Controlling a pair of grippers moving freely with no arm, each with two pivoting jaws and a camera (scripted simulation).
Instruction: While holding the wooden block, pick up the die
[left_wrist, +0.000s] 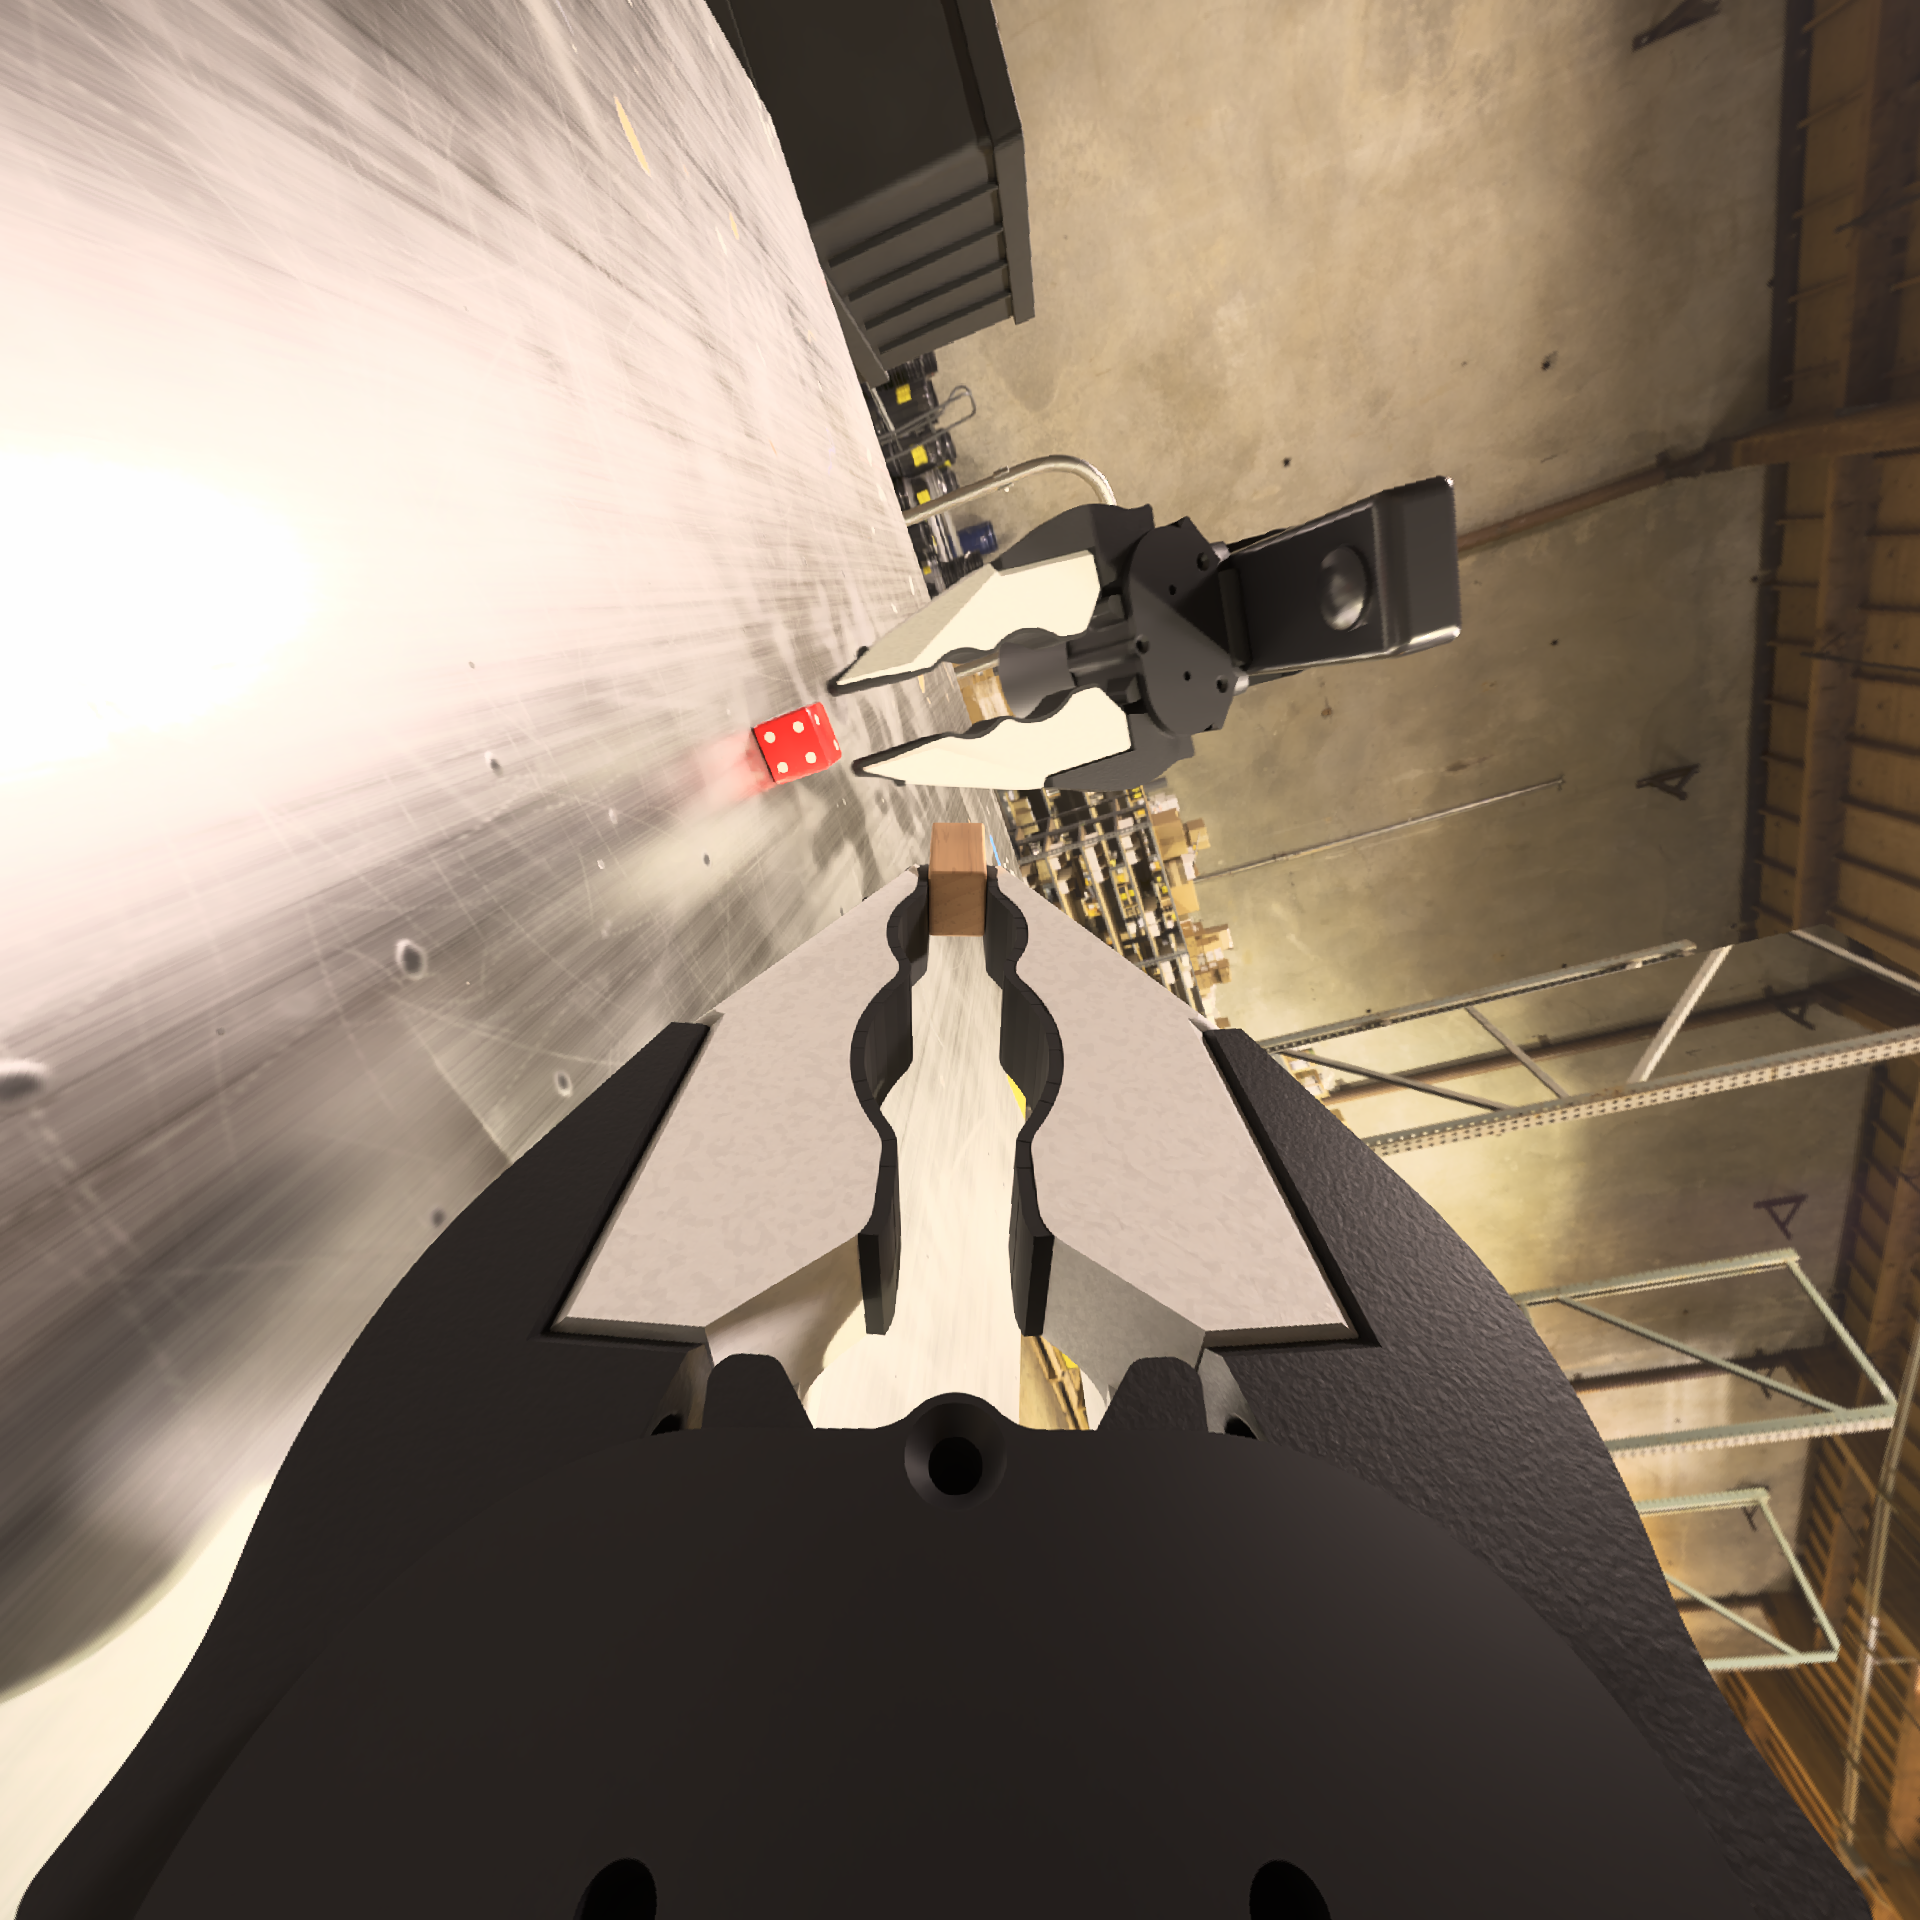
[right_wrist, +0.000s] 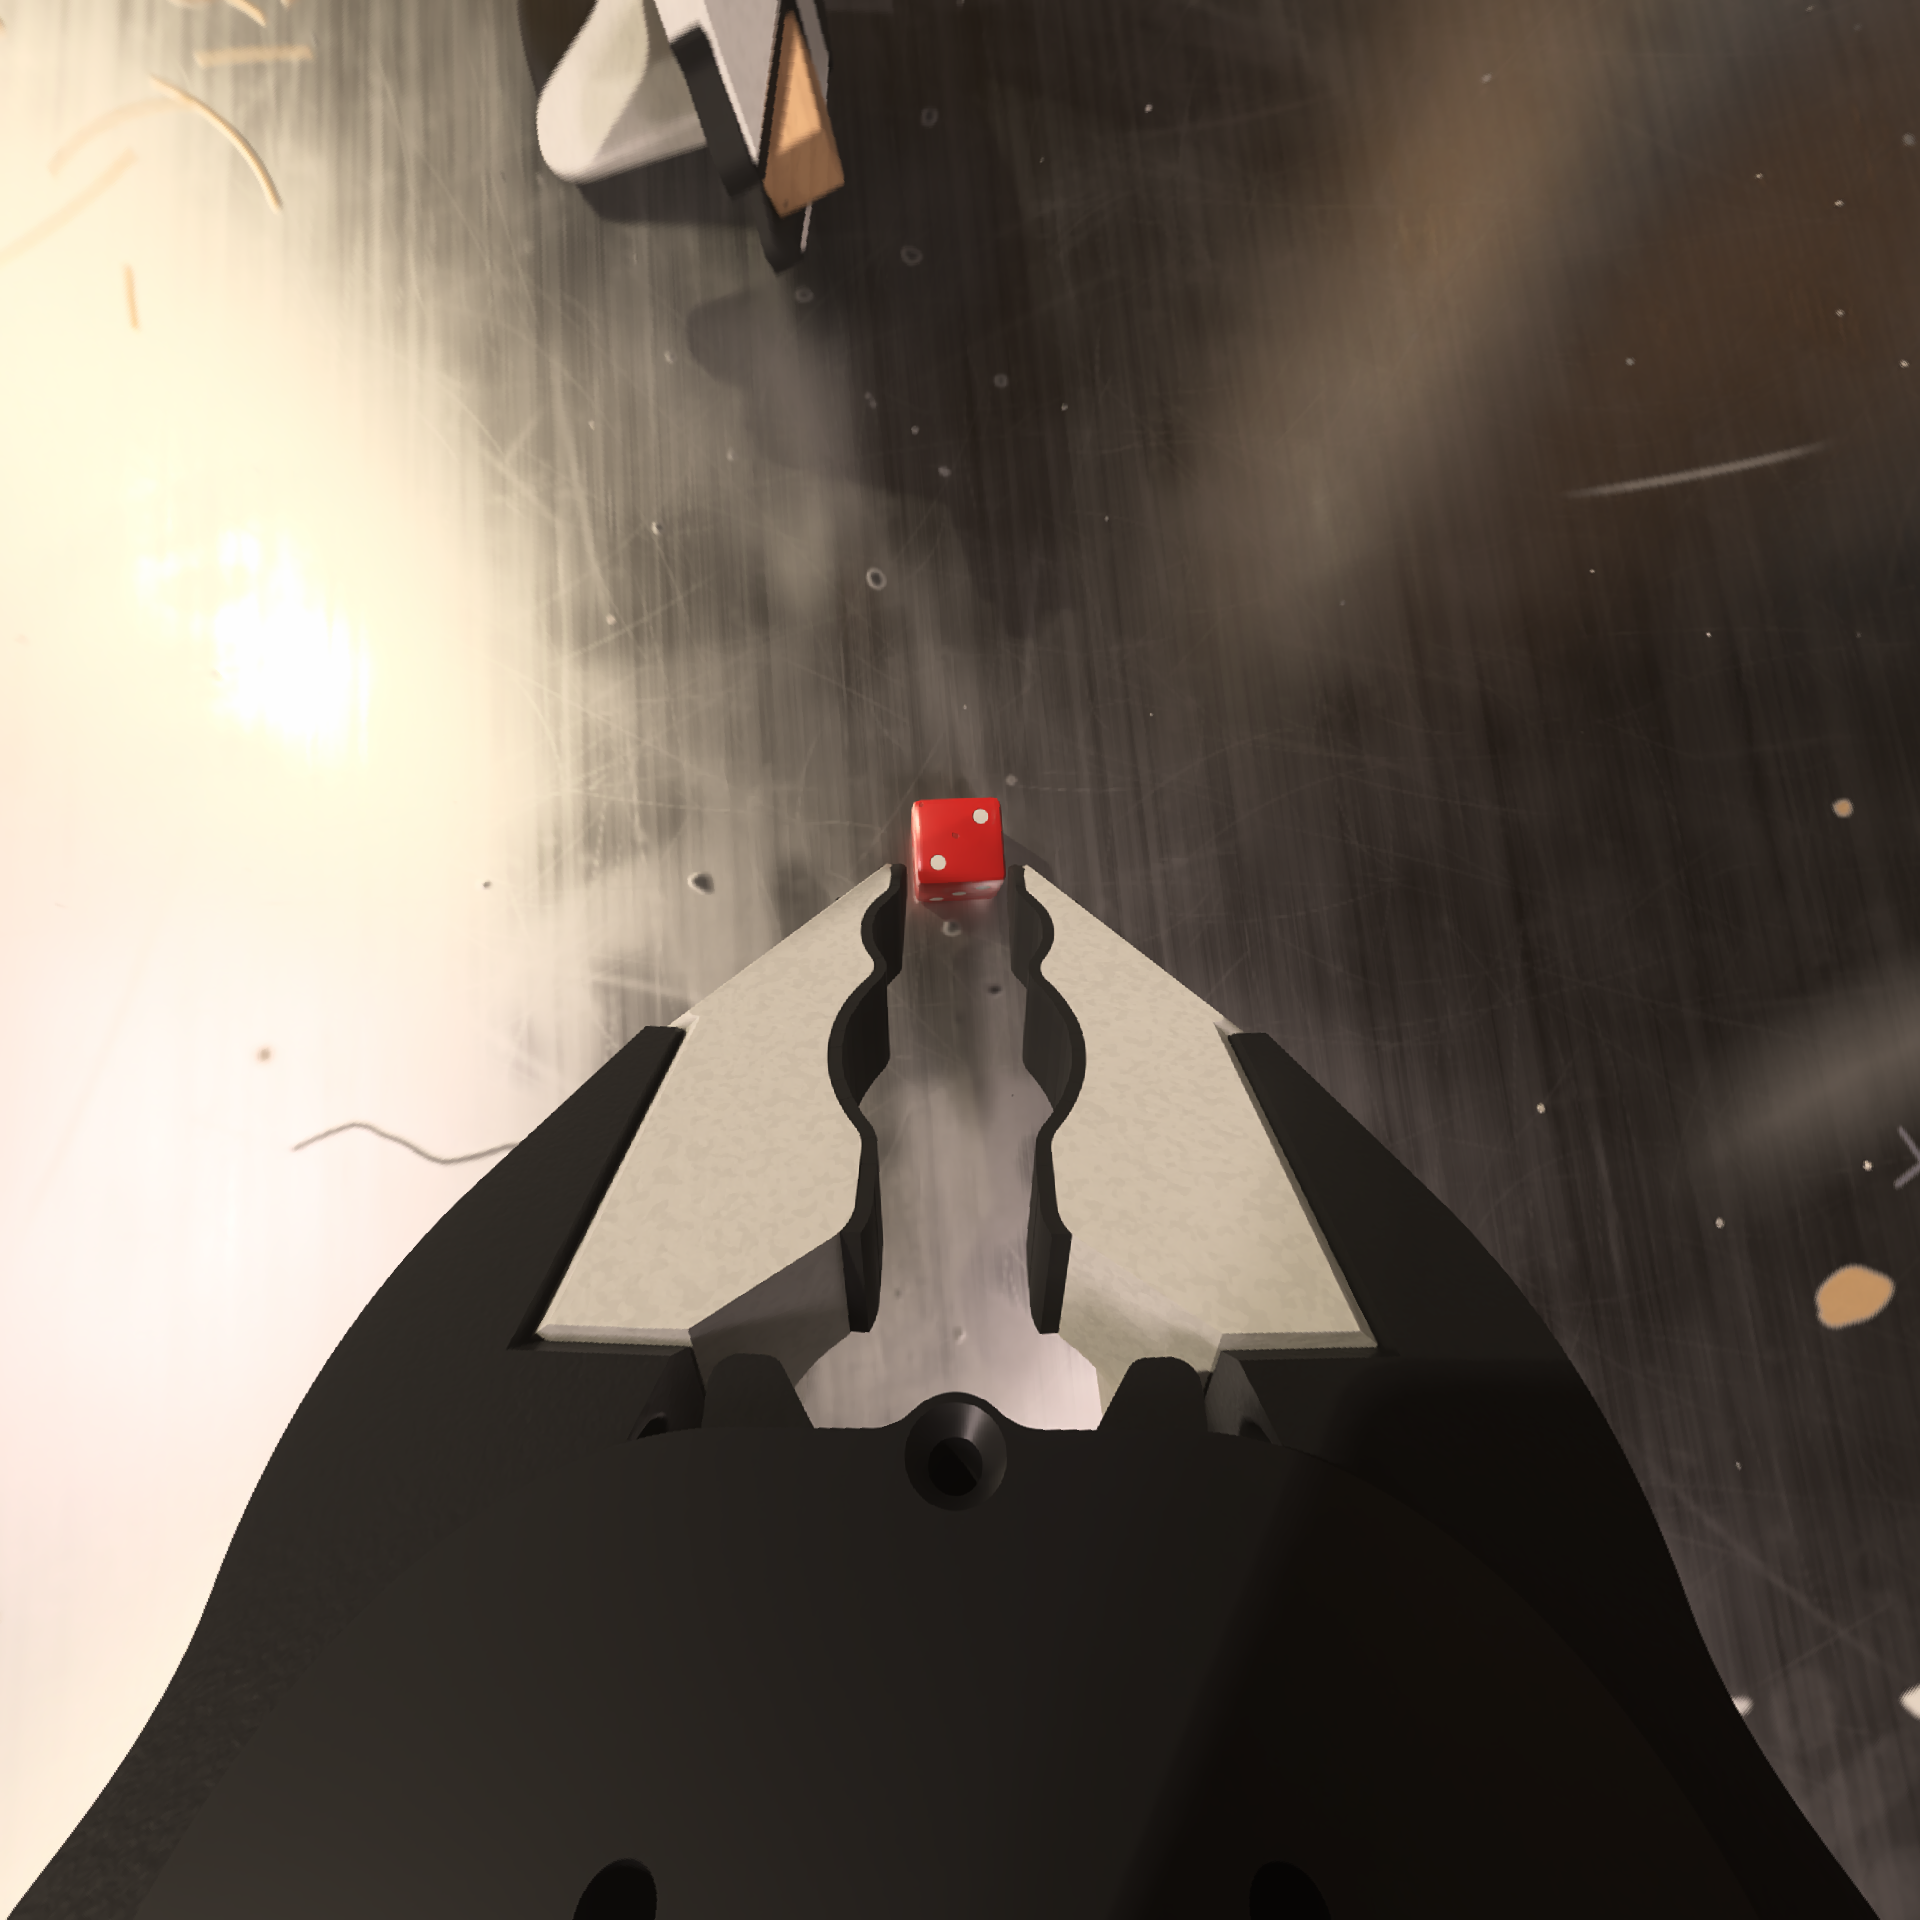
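My left gripper (left_wrist: 956, 871) is shut on a small wooden block (left_wrist: 956, 883) and holds it between its fingertips above the table. The red die (left_wrist: 796, 742) with white pips lies on the scratched metal table (left_wrist: 416, 520). My right gripper (left_wrist: 844, 725) is open and hangs just above the die, tips pointing down at it. In the right wrist view the die (right_wrist: 956, 840) sits just beyond the open right gripper (right_wrist: 956, 878), in line with the gap, untouched. The left gripper with the wooden block (right_wrist: 802, 135) shows at the top there.
The table's far edge (left_wrist: 883, 436) runs past the right gripper. Beyond it are a dark cabinet (left_wrist: 914, 177), warehouse shelving (left_wrist: 1122, 883) and metal racks (left_wrist: 1662, 1143). Strong glare (right_wrist: 260, 644) covers the table's left part.
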